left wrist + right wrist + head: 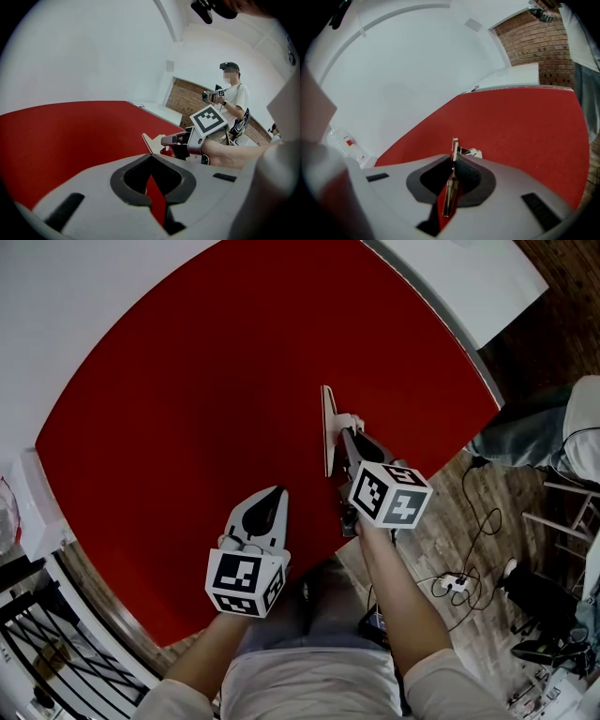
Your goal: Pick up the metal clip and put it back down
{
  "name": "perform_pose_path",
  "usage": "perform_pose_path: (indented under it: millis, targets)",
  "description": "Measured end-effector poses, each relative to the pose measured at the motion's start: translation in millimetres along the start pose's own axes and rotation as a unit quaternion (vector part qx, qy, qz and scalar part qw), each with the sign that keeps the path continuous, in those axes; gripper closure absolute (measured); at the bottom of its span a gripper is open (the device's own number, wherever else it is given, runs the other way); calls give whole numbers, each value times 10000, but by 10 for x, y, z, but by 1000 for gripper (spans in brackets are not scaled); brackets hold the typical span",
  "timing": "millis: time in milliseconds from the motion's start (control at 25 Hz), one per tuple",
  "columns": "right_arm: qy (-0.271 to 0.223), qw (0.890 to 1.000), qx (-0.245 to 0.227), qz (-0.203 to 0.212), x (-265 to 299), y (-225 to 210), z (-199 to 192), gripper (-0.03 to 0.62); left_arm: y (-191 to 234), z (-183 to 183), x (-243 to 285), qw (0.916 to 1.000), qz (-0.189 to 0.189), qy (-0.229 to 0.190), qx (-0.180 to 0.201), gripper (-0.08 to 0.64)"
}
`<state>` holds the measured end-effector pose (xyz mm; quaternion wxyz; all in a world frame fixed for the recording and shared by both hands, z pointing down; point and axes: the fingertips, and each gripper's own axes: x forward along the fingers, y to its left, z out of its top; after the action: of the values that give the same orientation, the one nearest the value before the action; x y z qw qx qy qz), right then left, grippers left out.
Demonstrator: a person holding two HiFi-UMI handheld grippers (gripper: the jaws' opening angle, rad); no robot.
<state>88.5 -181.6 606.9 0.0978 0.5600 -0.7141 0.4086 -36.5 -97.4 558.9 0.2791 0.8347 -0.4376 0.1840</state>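
The metal clip [327,427] is a thin, pale plate that stands on edge over the red mat [206,427], near the mat's right side. My right gripper [341,435] is shut on it. In the right gripper view the clip [451,180] runs as a narrow shiny strip between the two dark pads [466,173], its top end sticking out past them. My left gripper [270,505] is over the mat's near edge, to the left of the clip and apart from it. It is shut with nothing in it. The left gripper view shows the clip [150,142] beyond its tips.
A white table [469,287] borders the mat at the far right. Cables and a power strip [457,583] lie on the wooden floor at the right. A black wire rack [56,652] stands at the lower left. Another person [232,101] stands in the background.
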Motion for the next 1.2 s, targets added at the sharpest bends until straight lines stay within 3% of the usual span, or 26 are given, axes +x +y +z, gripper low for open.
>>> perform_pose_path:
  millis: [520, 880, 1200]
  targets:
    - [5, 9983, -577, 89, -204, 283, 73, 568, 64, 164, -198, 9997, 136, -196, -47, 555]
    - [-212, 9939, -1041, 290, -751, 695, 212, 568, -40, 402, -511, 9989, 262, -391, 76, 555]
    - [-391, 9899, -1273, 493, -1306, 1043, 336, 568, -118, 602, -930, 9970, 430, -646, -31, 555]
